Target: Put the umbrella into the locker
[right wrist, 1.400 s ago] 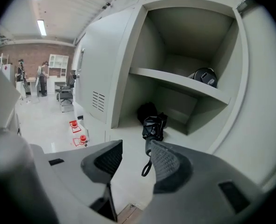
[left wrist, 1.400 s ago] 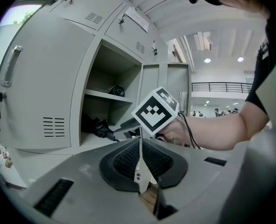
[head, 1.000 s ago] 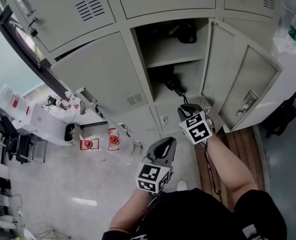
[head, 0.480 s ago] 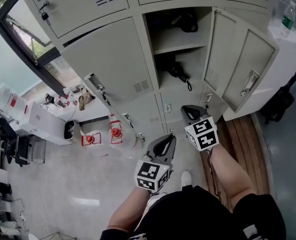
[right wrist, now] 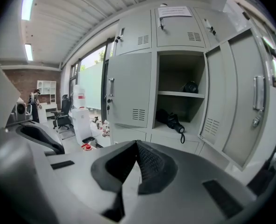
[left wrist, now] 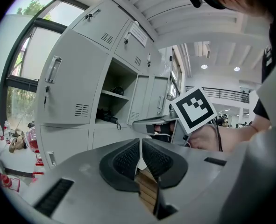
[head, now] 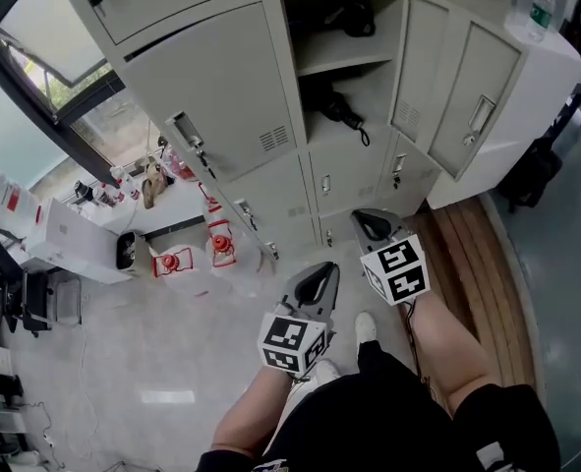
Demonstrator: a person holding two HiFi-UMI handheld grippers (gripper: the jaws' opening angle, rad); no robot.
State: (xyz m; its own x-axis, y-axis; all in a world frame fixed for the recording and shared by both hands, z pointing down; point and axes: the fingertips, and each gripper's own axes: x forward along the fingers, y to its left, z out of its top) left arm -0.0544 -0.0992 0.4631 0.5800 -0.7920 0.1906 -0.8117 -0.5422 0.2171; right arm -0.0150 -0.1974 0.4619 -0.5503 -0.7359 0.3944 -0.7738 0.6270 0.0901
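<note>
**Inspector:** Position of the umbrella?

**Assistant:** Inside the locker, on the floor of the open compartment's lower half, beneath the shelf; it lies slantwise, one end toward the back left corner, the other at the front edge; its strap loop hangs over that edge; a second dark item sits on the shelf above, not identified.

**Inspector:** Grippers?

**Assistant:** Left gripper: pads pressed together, nothing between them; right gripper: likewise closed on itself, empty; neither touches the umbrella.

**Inspector:** Bearing from the fingers?

**Assistant:** Ahead of both, well apart; the right gripper is the nearer, and its own view faces the opening almost squarely, with the umbrella a little right of its jaw line; the left gripper sits further back and to the left, and sees the compartment obliquely.

**Inspector:** Assessment?

**Assistant:** Placement appears complete; judged outstanding: the door, standing open off the compartment's right edge; it lies on the right gripper's side, so that hand seems better placed to swing it; the strap loop over the front edge could catch as the door closes; recommend checking it first.
</note>
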